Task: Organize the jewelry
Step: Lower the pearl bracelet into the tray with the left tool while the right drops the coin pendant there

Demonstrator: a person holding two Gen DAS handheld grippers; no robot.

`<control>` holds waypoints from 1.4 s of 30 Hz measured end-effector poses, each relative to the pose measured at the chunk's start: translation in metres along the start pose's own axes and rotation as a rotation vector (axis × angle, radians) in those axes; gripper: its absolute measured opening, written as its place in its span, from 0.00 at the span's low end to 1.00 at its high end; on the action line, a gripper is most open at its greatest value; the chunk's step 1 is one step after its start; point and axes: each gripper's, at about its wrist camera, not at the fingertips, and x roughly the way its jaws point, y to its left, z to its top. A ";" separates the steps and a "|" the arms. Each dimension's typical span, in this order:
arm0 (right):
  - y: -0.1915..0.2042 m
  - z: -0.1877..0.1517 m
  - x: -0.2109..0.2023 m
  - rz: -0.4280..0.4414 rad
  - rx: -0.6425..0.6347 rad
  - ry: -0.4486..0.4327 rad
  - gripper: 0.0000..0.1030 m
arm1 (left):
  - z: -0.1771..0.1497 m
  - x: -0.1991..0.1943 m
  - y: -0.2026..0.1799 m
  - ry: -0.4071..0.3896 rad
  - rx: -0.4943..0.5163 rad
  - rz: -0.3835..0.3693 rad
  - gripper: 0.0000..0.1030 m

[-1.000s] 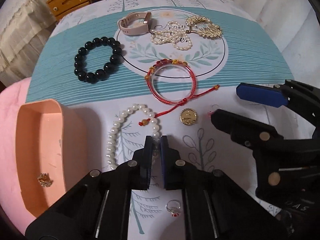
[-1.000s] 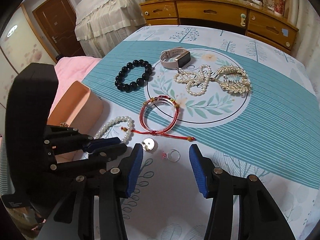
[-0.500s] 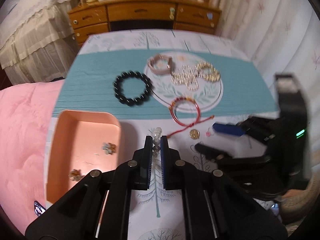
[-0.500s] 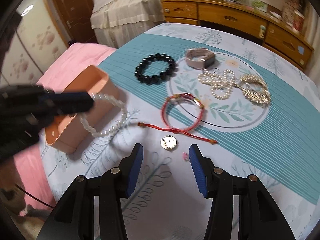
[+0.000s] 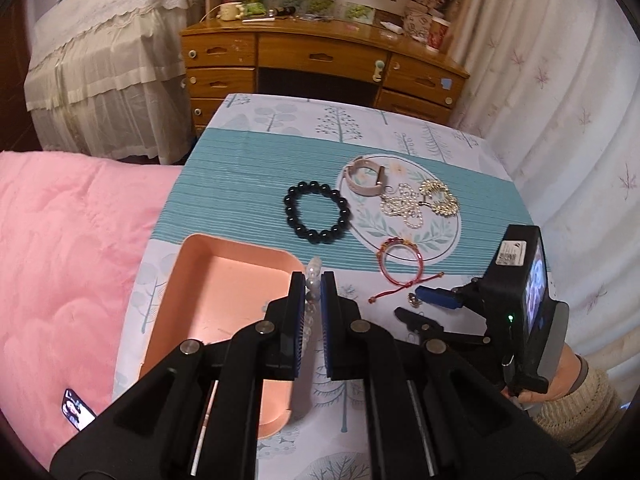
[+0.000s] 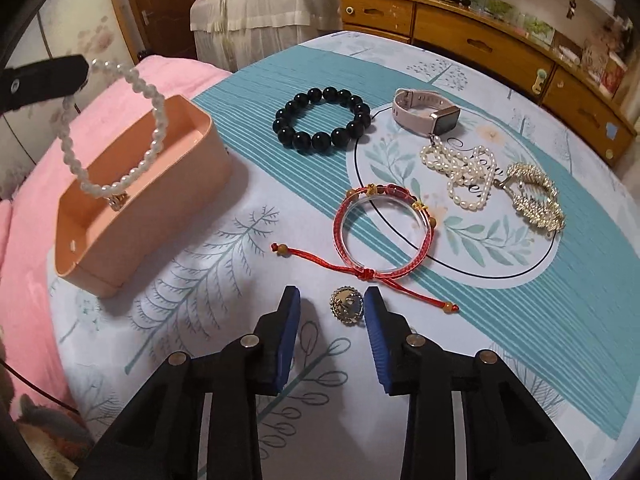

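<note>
L claw [image 5: 313, 292] clamps pearl bracelet [image 6: 120, 128] over peach tray [image 6: 160, 216]; next, release. R claw [image 6: 331, 312] open round gold brooch [image 6: 346, 305], prob. not touching.

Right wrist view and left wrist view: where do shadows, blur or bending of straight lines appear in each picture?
Right wrist view: sharp; dark shadows lie on the tablecloth beside the pink tray and under the right gripper; the wooden dresser curves from the fisheye. Left wrist view: the pearl bracelet between the left gripper's jaws looks soft, too near the lens; dark corners ring the picture.
</note>
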 end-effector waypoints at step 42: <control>0.170 0.067 -0.042 0.208 -0.102 -0.142 0.14 | -0.037 0.010 0.090 0.000 -0.164 0.116 0.05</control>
